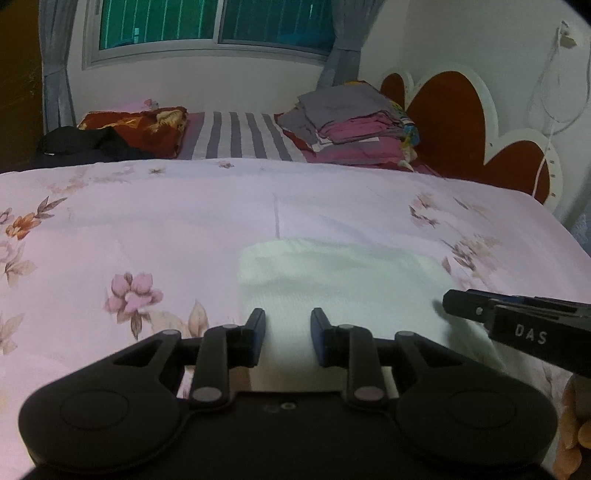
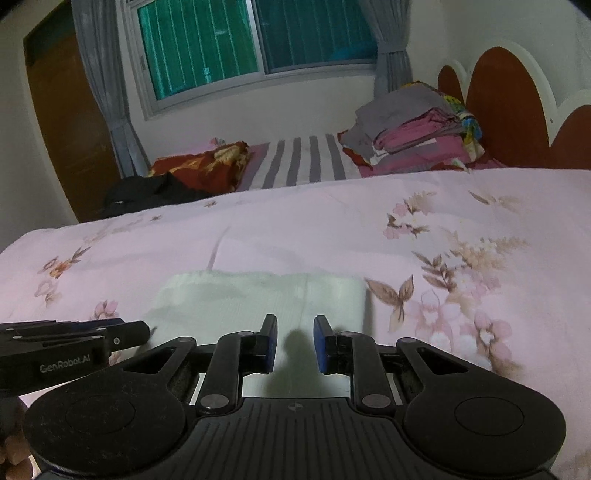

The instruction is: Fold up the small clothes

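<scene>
A small white garment (image 1: 343,291) lies flat and folded on the pink floral bedspread (image 1: 147,221); it also shows in the right wrist view (image 2: 258,302). My left gripper (image 1: 287,334) is open, empty, over the garment's near left part. My right gripper (image 2: 294,341) is open, empty, over its near right part. The right gripper shows from the side in the left wrist view (image 1: 458,306), at the garment's right edge. The left gripper shows from the side in the right wrist view (image 2: 136,328), at the garment's left edge.
A stack of folded clothes (image 1: 354,122) sits at the far side by the red headboard (image 1: 450,110). A red patterned pillow (image 1: 140,125) and a black garment (image 1: 88,146) lie far left, with a striped sheet (image 1: 240,136) between. A window (image 1: 214,22) is behind.
</scene>
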A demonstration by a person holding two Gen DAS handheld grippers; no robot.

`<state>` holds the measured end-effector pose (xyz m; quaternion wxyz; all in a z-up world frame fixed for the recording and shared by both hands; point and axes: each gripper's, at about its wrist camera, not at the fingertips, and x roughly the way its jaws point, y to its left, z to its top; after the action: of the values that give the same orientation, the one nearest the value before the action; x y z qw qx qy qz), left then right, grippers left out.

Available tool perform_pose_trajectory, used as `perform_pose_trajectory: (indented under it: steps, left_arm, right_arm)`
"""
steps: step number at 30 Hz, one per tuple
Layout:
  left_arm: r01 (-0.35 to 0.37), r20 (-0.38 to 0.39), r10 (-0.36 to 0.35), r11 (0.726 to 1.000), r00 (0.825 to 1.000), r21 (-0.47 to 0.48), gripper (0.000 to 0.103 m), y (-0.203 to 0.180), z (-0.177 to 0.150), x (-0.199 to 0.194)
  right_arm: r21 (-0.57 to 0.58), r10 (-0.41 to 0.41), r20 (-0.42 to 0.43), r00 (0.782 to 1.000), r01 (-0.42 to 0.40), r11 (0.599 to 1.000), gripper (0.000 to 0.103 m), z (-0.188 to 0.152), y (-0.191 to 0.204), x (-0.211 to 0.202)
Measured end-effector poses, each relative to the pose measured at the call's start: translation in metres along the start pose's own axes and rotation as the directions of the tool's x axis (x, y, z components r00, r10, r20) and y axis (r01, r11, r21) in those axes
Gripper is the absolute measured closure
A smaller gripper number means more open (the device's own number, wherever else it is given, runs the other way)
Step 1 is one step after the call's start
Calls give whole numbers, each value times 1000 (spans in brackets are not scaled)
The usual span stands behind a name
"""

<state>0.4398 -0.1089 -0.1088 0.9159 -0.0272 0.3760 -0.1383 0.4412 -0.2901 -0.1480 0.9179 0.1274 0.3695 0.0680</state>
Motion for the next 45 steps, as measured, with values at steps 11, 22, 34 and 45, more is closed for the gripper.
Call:
perform_pose_trajectory:
  steps: [11, 22, 34, 45]
  left_arm:
    - [-9, -25, 11, 998, 1000, 68, 73, -7, -25, -9]
    - [44, -75, -40, 997, 996, 56, 75, 0, -62, -53]
    - [92, -121, -84, 994, 989, 63, 71, 5, -94, -57]
    - [92, -52, -94, 995, 994, -36, 24, 17, -61, -53]
  right_arm:
    - [-44, -83, -47, 995, 81, 996, 82, -42, -4, -6]
    - [8, -45, -38, 998, 45, 999, 82, -57, 6, -71]
    - [17, -117, -150, 982, 120, 993, 82, -122, 4, -95]
    - [124, -31, -113, 993, 45, 991, 46, -80, -11, -90]
